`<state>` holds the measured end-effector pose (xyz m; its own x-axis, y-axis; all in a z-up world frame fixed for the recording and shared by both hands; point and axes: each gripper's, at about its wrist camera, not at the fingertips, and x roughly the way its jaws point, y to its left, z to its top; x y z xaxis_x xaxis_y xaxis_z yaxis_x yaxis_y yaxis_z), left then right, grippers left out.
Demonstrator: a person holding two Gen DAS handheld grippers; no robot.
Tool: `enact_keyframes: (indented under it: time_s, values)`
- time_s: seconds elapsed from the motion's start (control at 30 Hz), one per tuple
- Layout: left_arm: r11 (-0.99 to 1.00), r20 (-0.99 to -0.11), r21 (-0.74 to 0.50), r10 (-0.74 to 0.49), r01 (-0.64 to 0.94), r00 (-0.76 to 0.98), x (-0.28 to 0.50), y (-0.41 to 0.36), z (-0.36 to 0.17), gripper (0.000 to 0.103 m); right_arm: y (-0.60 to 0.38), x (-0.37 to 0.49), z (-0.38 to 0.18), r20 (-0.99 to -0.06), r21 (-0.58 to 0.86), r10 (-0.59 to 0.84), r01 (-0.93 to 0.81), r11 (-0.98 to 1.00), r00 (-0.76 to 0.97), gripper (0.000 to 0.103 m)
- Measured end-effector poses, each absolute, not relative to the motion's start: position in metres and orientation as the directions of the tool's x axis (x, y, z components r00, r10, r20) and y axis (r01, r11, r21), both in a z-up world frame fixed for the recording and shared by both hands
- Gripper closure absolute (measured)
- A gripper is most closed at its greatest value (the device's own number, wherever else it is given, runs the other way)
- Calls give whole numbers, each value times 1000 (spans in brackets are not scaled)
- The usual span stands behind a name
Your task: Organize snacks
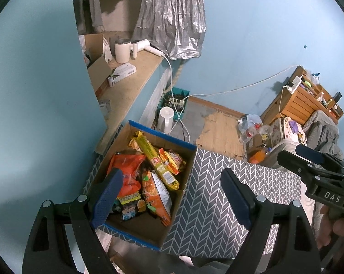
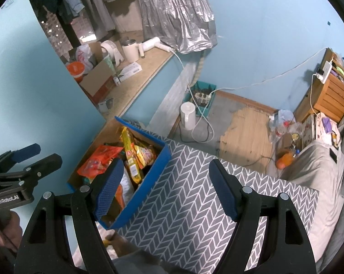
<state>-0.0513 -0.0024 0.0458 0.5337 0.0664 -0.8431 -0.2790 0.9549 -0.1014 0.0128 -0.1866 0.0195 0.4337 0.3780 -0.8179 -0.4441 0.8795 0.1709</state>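
Snacks (image 1: 149, 173) lie heaped in the cardboard box (image 1: 185, 157) at the bench's (image 1: 217, 194) left edge; both the left hand-held gripper (image 1: 172, 196) and right hand-held gripper (image 2: 165, 189) hover spread wide, empty. A clumsy grab could crush a crinkly bag or nudge the box off the edge

Herringbone-patterned table (image 1: 217, 196), cardboard snack box (image 1: 149, 226) on its left end
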Motion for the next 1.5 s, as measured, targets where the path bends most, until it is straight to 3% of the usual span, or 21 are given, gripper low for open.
enact_keyframes:
  time_s: [1.5]
  values:
    - [952, -863, -101, 61, -288, 502, -53, -8, 44, 15, -185, 4, 21, -816, 198, 387, -421, 885, 430, 26]
